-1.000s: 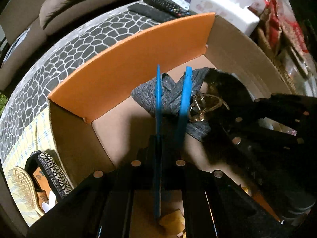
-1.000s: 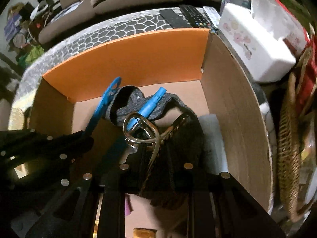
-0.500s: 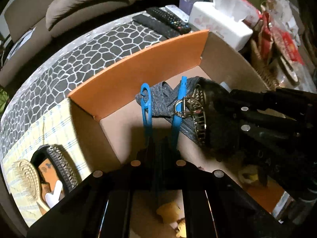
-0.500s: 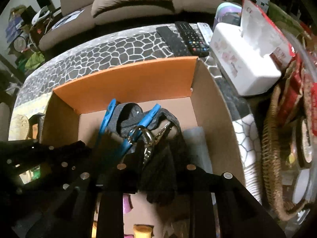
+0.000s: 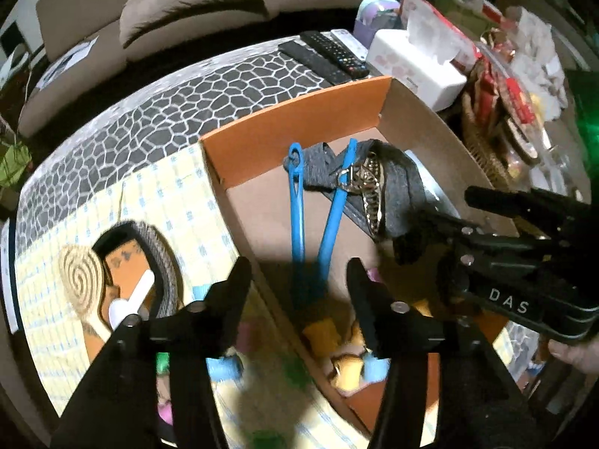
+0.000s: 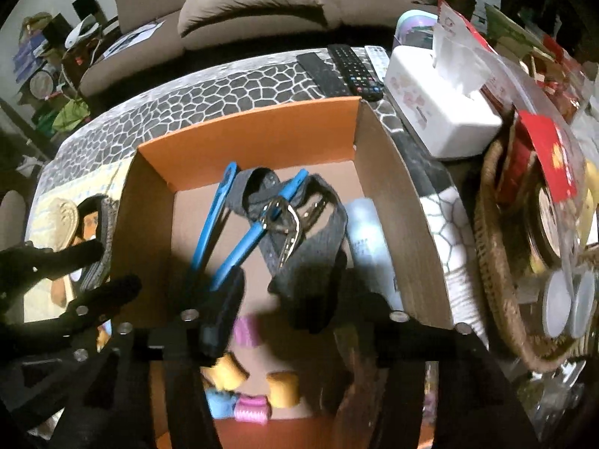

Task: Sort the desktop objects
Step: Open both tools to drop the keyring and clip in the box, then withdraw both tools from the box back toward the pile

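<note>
Tongs: blue tongs [image 5: 297, 202], two thin arms, lying in the cardboard box [image 5: 441, 138], at 9 o'clock of the grey strap [image 6: 318, 247] and gold clip [image 5: 370, 194].
Left gripper [image 5: 299, 280]: just opened, jaws apart, holding nothing.
Right gripper [image 6: 303, 299]: just opened, empty.
Surface: pebble-patterned table [image 5: 179, 101]; sofa [image 6: 254, 3] at 12 o'clock.

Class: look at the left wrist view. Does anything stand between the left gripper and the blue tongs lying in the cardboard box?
Nothing visible does. The left gripper hangs open above the blue tongs in the cardboard box, with clear space between.
</note>
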Motion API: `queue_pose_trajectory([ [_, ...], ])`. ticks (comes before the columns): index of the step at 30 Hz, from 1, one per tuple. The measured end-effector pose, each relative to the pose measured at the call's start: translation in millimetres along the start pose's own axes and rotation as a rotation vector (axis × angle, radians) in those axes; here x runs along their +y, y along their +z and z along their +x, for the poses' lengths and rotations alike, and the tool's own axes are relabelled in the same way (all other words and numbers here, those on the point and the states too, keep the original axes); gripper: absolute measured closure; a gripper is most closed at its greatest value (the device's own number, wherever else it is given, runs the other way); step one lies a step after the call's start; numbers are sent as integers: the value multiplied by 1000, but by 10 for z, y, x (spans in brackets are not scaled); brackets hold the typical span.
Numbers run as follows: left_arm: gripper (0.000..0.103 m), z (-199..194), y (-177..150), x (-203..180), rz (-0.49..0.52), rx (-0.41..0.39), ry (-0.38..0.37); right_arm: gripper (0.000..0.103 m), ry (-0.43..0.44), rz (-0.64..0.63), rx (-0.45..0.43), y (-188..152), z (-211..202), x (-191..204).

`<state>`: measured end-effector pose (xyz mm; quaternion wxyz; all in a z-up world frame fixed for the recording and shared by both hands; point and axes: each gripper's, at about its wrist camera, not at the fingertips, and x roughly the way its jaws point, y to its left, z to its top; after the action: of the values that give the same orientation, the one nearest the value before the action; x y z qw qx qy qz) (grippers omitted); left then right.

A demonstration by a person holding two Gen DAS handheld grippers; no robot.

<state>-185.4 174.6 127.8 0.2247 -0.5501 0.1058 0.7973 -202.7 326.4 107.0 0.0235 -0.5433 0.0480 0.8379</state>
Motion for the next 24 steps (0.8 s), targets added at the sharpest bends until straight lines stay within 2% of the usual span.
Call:
queue_pose_trajectory([
  [2,37,-58,-72,28,-22,-4,-19,31,-5,-7,1,-56,-35,17],
  [4,14,-111,-155,59,-46,-8,-41,22,-12,-12,-8,-114,-96,42],
  [6,7,-165,-219,94,-64,-14,-50,17,-16,-12,-20,-163,-167,55],
  [11,0,-312,-389,220,-110,-26,-61,15,-24,-19,-32,-255,-317,126],
  [15,0,-438,-521,305,-130,-37,-57,0,-26,-26,-43,-326,-432,197],
  [24,0,-772,-864,518,-182,-63,-62,0,-17,-45,-60,-475,-682,405],
])
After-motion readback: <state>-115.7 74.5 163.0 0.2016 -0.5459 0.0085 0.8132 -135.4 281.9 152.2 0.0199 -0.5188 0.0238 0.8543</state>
